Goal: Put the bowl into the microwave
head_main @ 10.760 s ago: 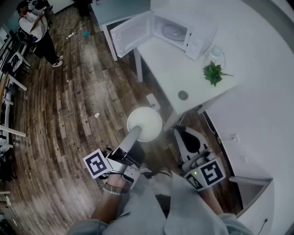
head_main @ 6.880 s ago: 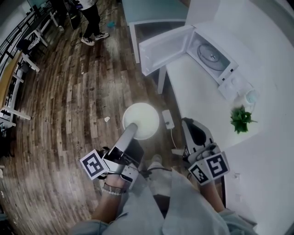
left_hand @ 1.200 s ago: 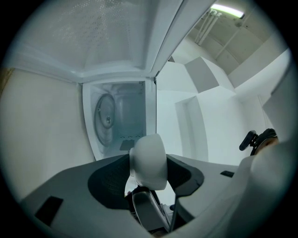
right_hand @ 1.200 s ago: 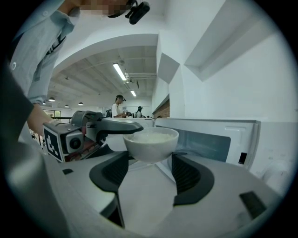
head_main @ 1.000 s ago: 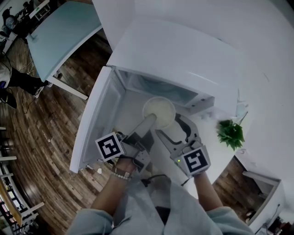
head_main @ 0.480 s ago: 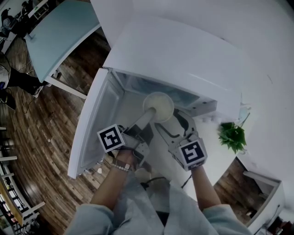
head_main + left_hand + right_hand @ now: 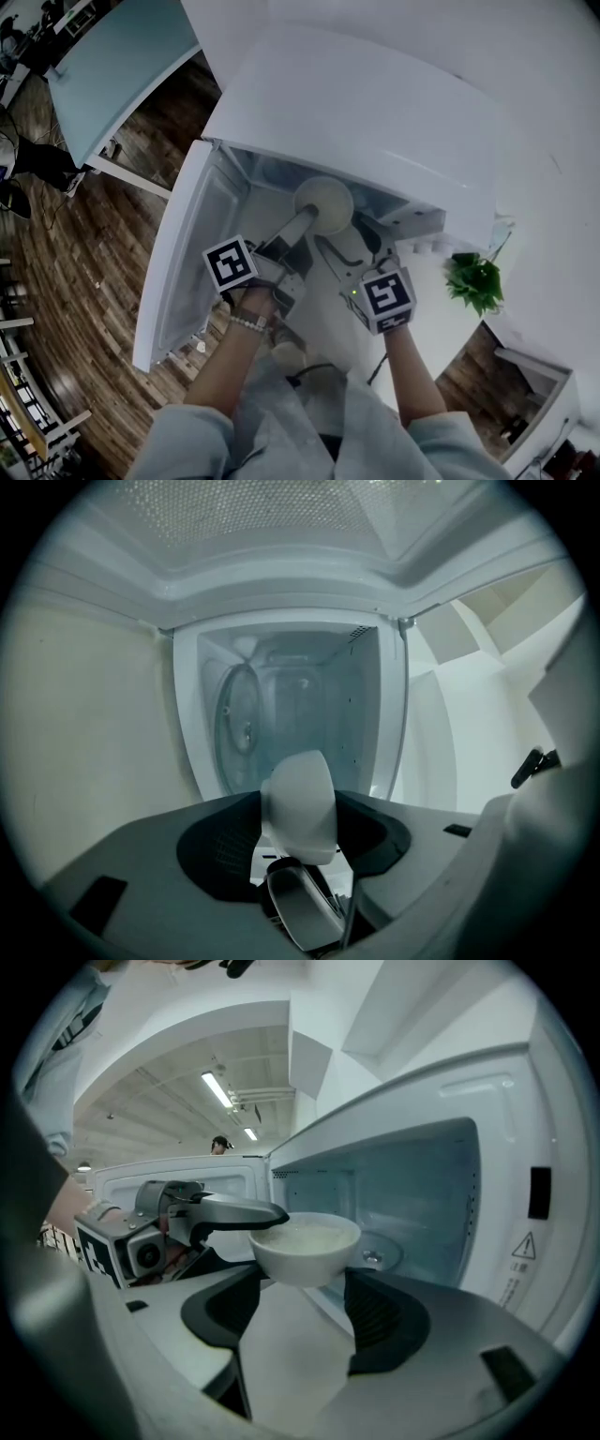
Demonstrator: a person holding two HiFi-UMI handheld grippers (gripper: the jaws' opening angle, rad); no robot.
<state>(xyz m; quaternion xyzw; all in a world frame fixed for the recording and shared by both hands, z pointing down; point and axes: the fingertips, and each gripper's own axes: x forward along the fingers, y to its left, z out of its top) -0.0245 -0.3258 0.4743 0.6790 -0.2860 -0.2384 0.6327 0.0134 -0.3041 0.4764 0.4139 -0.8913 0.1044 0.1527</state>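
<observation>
A white bowl (image 7: 323, 204) holding a pale filling hangs at the mouth of the open white microwave (image 7: 375, 112). My left gripper (image 7: 307, 217) is shut on its near rim. In the right gripper view one left finger (image 7: 234, 1211) lies over the rim of the bowl (image 7: 305, 1241). In the left gripper view the bowl (image 7: 300, 803) shows edge-on in front of the cavity and its glass turntable (image 7: 239, 728). My right gripper (image 7: 361, 234) stands open just right of the bowl, with nothing between its pads (image 7: 380, 1321).
The microwave door (image 7: 183, 253) is swung wide open to the left. A small green plant (image 7: 476, 281) sits on the white counter to the right. A pale blue table (image 7: 112, 66) stands at the upper left over wooden floor.
Both grippers have moved forward and a little down toward the microwave. The bowl has gone from in front of the opening to its threshold, still held by the left gripper.
</observation>
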